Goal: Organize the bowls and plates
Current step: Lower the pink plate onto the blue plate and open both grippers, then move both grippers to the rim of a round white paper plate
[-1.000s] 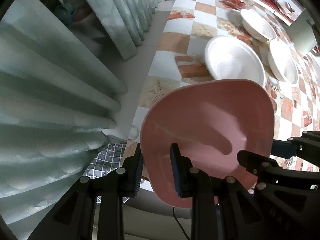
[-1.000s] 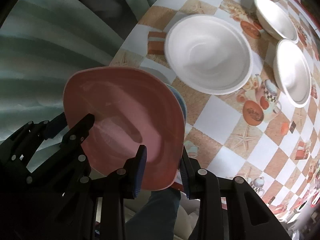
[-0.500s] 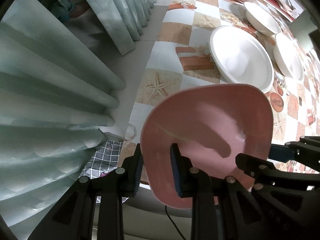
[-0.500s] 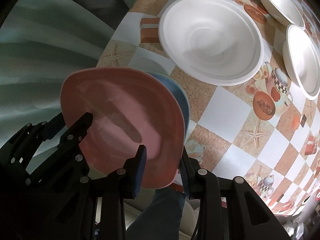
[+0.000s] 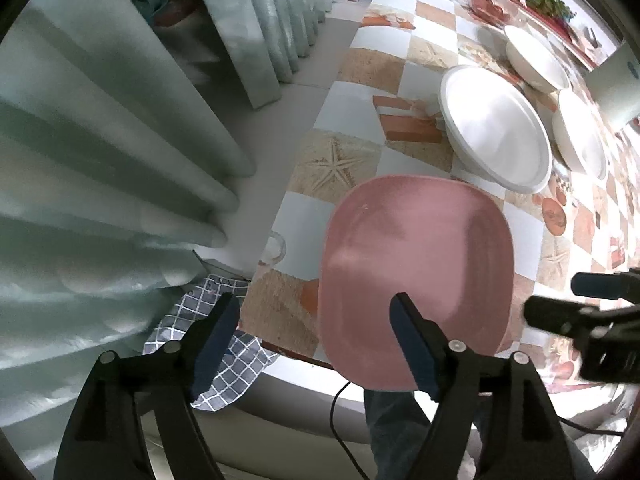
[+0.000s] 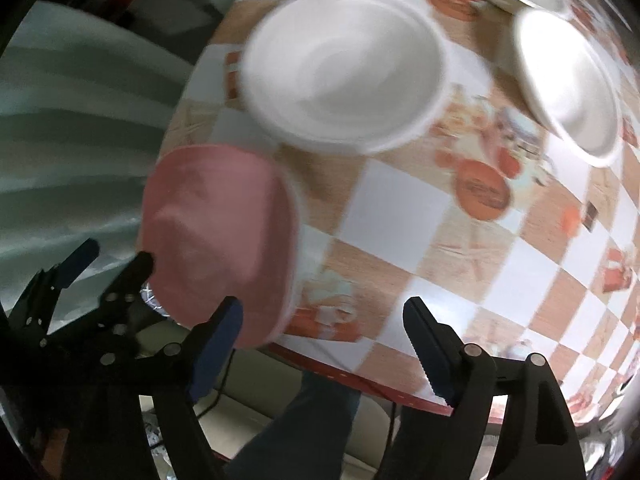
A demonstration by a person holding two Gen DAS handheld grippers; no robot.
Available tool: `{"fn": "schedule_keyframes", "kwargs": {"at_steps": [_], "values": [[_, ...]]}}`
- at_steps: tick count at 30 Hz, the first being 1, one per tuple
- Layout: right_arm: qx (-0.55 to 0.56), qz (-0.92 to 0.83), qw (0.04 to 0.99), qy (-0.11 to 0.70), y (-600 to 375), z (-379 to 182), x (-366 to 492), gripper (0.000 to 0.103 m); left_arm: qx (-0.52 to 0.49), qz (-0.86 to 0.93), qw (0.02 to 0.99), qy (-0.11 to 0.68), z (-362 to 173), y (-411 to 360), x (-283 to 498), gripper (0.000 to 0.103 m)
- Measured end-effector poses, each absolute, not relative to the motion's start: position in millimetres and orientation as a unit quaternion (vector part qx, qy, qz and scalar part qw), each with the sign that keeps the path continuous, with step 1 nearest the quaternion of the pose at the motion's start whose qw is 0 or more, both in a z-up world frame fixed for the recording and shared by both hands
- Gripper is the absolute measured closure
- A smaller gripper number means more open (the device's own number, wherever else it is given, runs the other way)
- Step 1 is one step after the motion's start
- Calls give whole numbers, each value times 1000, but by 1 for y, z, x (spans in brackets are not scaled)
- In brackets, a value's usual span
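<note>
The pink plate (image 5: 416,272) lay flat at the near edge of the checkered table (image 5: 360,92), its near rim overhanging that edge. Open floor and curtains (image 5: 100,152) sat off to the left, open tablecloth to the right. The plate's long axis ran from the near edge away across the table. Both grippers were spread wide, gripping nothing: the left gripper (image 5: 316,340) straddled the plate's near-left rim, the right gripper (image 6: 324,344) hung just beside it. Just beyond stood a large white bowl (image 5: 496,128), with two more white bowls (image 5: 580,136) farther back. A checked cloth (image 5: 224,352) drooped below the table edge.
</note>
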State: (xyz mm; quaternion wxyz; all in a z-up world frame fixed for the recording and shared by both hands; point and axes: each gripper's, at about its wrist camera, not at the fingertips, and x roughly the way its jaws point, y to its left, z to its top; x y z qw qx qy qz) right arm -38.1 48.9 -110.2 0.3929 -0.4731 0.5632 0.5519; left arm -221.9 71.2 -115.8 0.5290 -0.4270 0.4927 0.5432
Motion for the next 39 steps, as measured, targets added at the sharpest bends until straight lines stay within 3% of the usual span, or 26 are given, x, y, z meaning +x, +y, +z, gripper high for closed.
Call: {"fn": "schedule_keyframes", "kwargs": {"at_steps": [3, 13, 24, 39], "values": [[-467, 530, 409, 577, 40, -115, -9, 20, -445, 536, 522, 493, -118, 69, -221, 12], [-408, 402, 445, 688, -8, -152, 86, 20, -471, 474, 528, 524, -132, 70, -180, 11], [-374, 409, 455, 697, -12, -130, 112, 20, -411, 448, 572, 550, -106, 94, -122, 11], [-361, 448, 467, 671, 46, -95, 116, 20, -381, 471, 568, 557, -99, 159, -130, 11]]}}
